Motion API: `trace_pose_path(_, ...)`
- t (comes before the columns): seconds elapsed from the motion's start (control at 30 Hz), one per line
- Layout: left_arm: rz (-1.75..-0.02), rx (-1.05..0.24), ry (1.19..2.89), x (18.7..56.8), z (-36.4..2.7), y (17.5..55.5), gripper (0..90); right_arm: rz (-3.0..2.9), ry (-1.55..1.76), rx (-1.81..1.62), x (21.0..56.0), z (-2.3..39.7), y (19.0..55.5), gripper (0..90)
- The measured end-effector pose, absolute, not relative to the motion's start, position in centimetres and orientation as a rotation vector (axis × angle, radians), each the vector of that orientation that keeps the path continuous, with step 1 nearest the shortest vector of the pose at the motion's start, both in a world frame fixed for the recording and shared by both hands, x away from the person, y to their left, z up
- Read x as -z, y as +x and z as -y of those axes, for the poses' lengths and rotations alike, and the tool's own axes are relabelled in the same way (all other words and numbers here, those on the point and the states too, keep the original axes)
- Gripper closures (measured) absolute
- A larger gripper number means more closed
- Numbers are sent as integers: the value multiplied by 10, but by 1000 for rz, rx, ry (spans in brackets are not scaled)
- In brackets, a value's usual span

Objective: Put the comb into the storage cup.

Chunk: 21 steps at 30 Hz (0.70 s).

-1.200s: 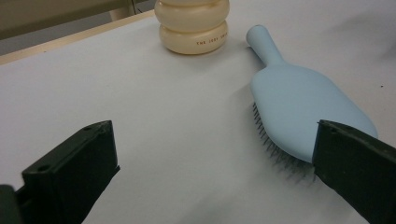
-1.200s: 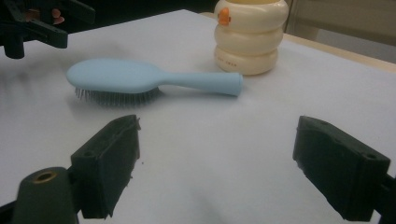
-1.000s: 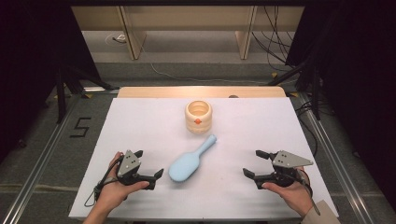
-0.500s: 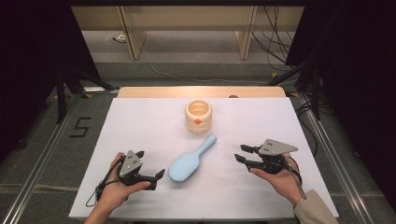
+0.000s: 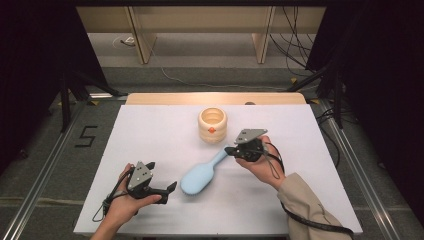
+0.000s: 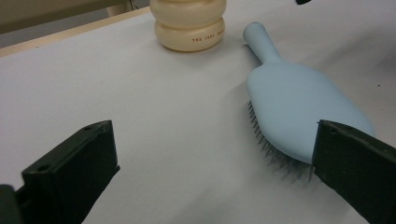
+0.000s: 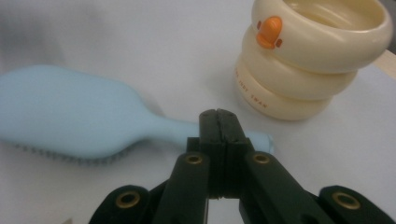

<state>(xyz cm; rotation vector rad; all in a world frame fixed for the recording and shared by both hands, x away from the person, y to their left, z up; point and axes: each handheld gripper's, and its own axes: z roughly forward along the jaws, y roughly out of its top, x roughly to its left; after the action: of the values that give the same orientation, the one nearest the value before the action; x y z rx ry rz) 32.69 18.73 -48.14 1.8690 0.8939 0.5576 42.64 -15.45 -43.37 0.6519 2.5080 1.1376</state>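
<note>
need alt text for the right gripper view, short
The right gripper, its two black jaws shut together with nothing between them, sits just above the handle of a light blue hairbrush lying bristles-down on a white table. A cream ringed cup with an orange duck bill stands behind.

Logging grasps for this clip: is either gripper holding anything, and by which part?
Nothing is held. The right gripper is shut on itself just above the brush handle; the left gripper is open beside the brush head.

Cream ringed cup [image 5: 212, 125] on white table [image 5: 150, 145].
</note>
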Motion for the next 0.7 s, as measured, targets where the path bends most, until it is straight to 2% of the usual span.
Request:
trace_pose_path(0.3, -894, -556, 1869, 482, -187, 327, 0, -2563, 694, -1003, 449, 122, 462, 900)
trace_pose_path(0.7, -894, -555, 1872, 482, -186, 327, 0, -2598, 728, -895, 459, 106, 480, 900)
